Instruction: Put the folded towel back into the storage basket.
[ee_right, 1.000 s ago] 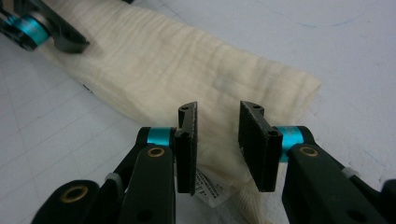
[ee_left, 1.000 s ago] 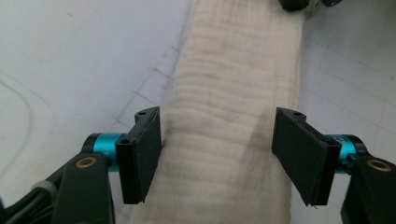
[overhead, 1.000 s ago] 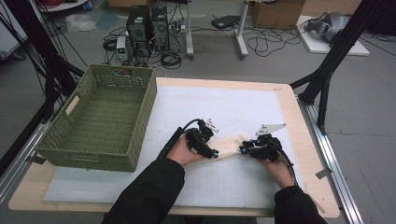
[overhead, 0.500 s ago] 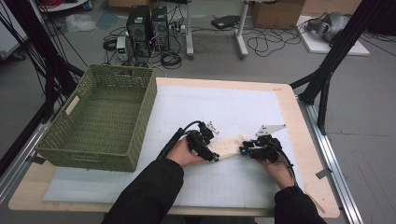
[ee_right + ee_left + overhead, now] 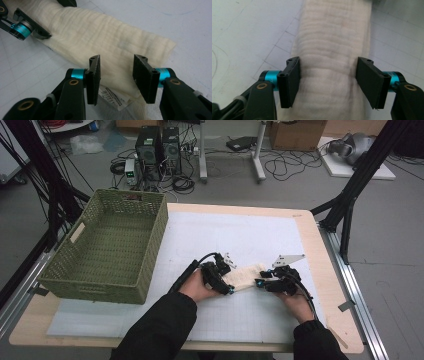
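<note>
A cream, ribbed cloth, folded into a long strip, lies on the white mat between both hands. My left gripper straddles one end. In the left gripper view the cloth runs between the pads, whose jaws have just been closing; its edges reach the fingers without being squeezed. My right gripper hovers at the other end. Its jaws have just been opening and stand apart over the cloth, beside a white label. The left gripper's fingers show at the cloth's far end.
A green woven basket stands at the table's left, close to my left forearm. The white gridded mat covers most of the wooden tabletop. Black frame legs rise beyond the right edge.
</note>
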`<state>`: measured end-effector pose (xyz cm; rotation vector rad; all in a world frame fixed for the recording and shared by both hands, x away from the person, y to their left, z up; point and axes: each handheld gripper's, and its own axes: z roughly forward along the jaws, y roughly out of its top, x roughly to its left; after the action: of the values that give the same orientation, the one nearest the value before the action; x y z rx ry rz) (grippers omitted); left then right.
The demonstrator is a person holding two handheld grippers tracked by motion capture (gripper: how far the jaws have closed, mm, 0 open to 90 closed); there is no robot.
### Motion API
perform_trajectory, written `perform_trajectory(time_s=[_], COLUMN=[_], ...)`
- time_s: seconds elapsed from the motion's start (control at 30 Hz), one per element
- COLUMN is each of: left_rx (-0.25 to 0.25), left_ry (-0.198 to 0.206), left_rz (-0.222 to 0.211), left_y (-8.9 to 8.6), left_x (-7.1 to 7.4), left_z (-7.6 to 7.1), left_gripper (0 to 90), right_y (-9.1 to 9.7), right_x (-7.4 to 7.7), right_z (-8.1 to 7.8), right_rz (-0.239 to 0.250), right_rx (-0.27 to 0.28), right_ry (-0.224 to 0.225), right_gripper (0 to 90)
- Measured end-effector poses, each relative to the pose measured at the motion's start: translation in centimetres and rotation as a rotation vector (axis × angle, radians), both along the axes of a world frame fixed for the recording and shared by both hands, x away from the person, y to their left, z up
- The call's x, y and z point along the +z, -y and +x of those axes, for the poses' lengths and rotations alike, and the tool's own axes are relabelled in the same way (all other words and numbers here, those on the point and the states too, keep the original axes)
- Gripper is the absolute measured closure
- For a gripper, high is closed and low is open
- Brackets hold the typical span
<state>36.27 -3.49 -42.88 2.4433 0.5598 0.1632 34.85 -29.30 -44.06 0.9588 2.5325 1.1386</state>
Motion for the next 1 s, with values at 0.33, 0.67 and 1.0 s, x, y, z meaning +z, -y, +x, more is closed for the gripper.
perform_trajectory(time_s=[0.33, 0.67, 1.0], left_rx=[-0.022, -0.031, -0.027], left_ry=[-0.016, -0.031, -0.055], left_rz=[-0.031, -0.047, -0.066], left_y=[-0.2, -0.3, -0.3], left_x=[0.1, 0.1, 0.0], left_z=[-0.2, -0.2, -0.2], left_gripper=[56.0, 68.5, 77.2], right_y=[1.4, 3.6, 5.5], right_x=[1.3, 1.9, 2.3], right_z=[-1.4, -4.3, -6.0], right_rz=[0.021, 0.031, 0.064], right_rx=[-0.064, -0.112, -0.142], right_ry=[0.038, 0.079, 0.097], right_gripper=[37.1, 26.3, 20.5])
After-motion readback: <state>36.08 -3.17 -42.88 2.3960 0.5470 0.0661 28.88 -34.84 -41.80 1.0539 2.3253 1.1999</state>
